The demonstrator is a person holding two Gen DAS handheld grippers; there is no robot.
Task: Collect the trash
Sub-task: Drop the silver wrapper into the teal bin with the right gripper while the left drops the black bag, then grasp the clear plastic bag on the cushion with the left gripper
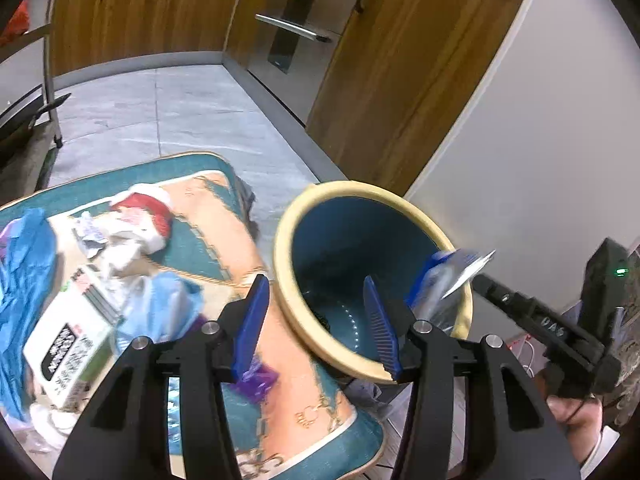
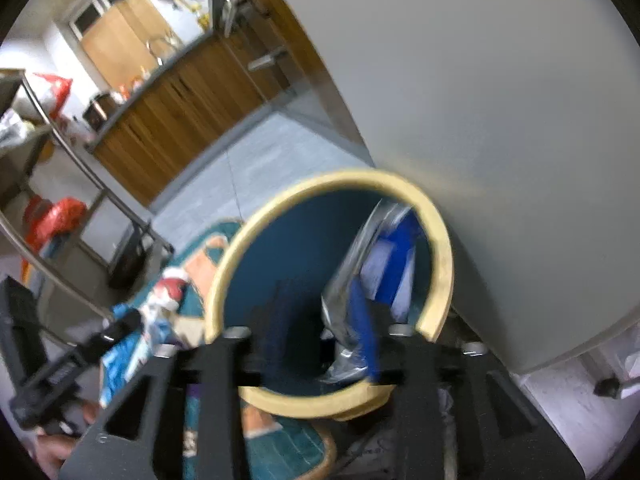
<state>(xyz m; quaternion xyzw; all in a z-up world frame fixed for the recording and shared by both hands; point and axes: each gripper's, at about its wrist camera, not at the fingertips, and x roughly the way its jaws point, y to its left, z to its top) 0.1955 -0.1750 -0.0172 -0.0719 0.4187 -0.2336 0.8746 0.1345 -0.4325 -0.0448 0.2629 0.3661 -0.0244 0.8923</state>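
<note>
A blue bin with a cream rim (image 1: 286,248) (image 2: 442,264) stands beside a teal patterned mat (image 1: 224,240). My left gripper (image 1: 320,320) is open and empty over the bin's near rim. My right gripper (image 2: 320,320) is open over the bin mouth; a silver and blue foil wrapper (image 2: 360,272) hangs loose by its right finger inside the bin, and also shows in the left wrist view (image 1: 448,276). On the mat lie a white carton (image 1: 68,344), blue plastic (image 1: 24,272), crumpled paper (image 1: 116,248) and a red and white wrapper (image 1: 148,216).
A white wall panel (image 1: 540,140) stands right behind the bin. Wooden cabinets (image 1: 140,8) and a steel oven front (image 1: 296,32) line the grey tiled floor (image 1: 180,112). A metal rack (image 2: 60,140) with red bags stands left.
</note>
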